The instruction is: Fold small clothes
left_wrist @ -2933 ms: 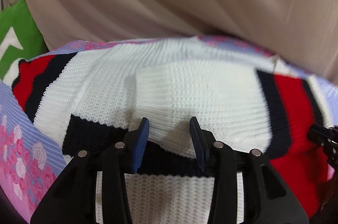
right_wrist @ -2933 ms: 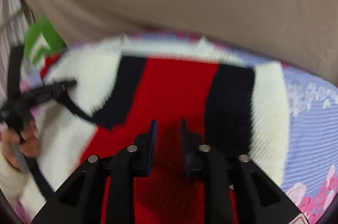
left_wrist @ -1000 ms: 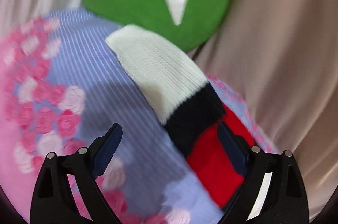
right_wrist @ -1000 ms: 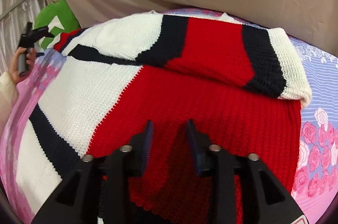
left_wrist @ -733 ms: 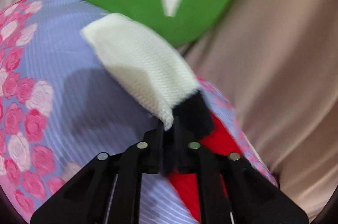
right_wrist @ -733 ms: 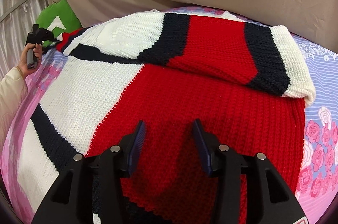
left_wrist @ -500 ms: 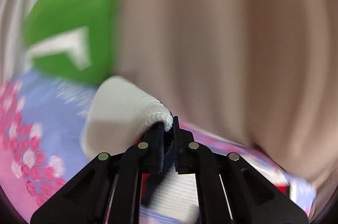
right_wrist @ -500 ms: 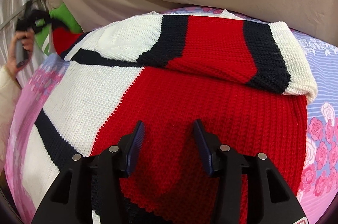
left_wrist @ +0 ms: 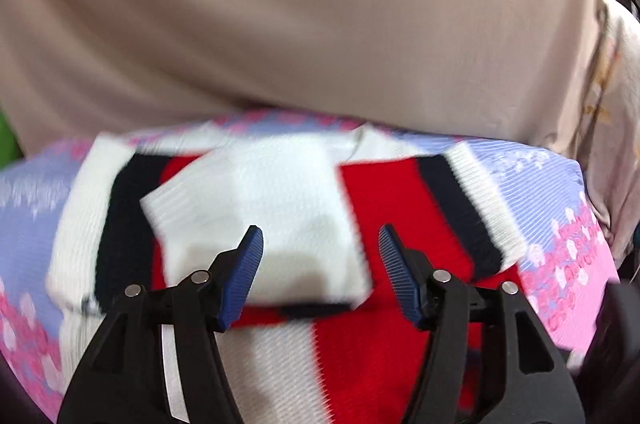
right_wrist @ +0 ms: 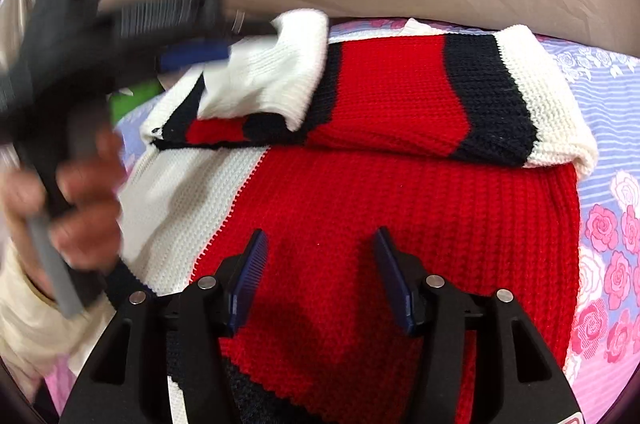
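Observation:
A red, white and black knitted sweater (right_wrist: 380, 208) lies on a bed with a floral sheet (right_wrist: 612, 224). Both sleeves are folded across its upper part: the right sleeve (right_wrist: 480, 104) lies flat, and the left sleeve with its white cuff (left_wrist: 264, 220) lies over it. My left gripper (left_wrist: 320, 264) is open just above the white cuff and holds nothing. It also shows blurred in the right wrist view (right_wrist: 192, 48), next to the cuff (right_wrist: 276, 80). My right gripper (right_wrist: 320, 272) is open and empty over the red body of the sweater.
A beige curtain (left_wrist: 320, 16) hangs behind the bed. A green cushion (right_wrist: 132, 100) peeks out at the far left. The person's hand (right_wrist: 80, 208) and cream cuff show at the left of the right wrist view.
My left gripper carried the left sleeve's cuff over the sweater, laid it down and opened. My right gripper stayed over the red body and opened wider.

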A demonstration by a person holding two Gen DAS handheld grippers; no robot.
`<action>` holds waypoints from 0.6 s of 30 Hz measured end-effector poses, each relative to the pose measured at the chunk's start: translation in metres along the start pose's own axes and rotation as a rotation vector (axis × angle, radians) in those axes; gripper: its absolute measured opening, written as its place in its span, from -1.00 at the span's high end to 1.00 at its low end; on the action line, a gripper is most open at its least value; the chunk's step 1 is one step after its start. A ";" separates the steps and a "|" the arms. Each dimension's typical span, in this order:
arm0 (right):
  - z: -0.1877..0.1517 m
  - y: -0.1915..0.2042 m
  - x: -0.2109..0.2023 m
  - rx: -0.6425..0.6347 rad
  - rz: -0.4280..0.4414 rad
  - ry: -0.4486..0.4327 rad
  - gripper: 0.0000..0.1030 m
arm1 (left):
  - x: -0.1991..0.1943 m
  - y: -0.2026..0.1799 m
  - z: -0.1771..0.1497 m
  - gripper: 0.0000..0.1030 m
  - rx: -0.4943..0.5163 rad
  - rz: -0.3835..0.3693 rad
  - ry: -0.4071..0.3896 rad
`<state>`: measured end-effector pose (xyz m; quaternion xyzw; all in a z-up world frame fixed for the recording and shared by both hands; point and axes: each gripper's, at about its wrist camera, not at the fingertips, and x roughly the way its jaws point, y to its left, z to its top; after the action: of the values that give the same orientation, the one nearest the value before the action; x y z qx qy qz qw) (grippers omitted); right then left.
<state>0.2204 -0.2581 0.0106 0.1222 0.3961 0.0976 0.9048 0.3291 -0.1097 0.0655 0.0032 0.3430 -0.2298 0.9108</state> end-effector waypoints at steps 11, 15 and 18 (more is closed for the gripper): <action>0.054 0.045 0.002 -0.179 -0.098 -0.067 -0.23 | -0.043 0.156 -0.042 -0.33 -0.367 0.048 0.055; 0.077 0.071 0.060 -0.294 -0.178 -0.007 -0.27 | -0.030 0.164 -0.043 -0.33 -0.418 0.088 0.081; 0.090 0.069 0.093 -0.312 -0.214 0.047 -0.06 | -0.018 0.168 -0.044 -0.30 -0.408 0.138 0.094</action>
<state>0.3436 -0.1796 0.0259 -0.0649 0.4080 0.0642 0.9084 0.3604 0.0556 0.0177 -0.1471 0.4234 -0.0925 0.8891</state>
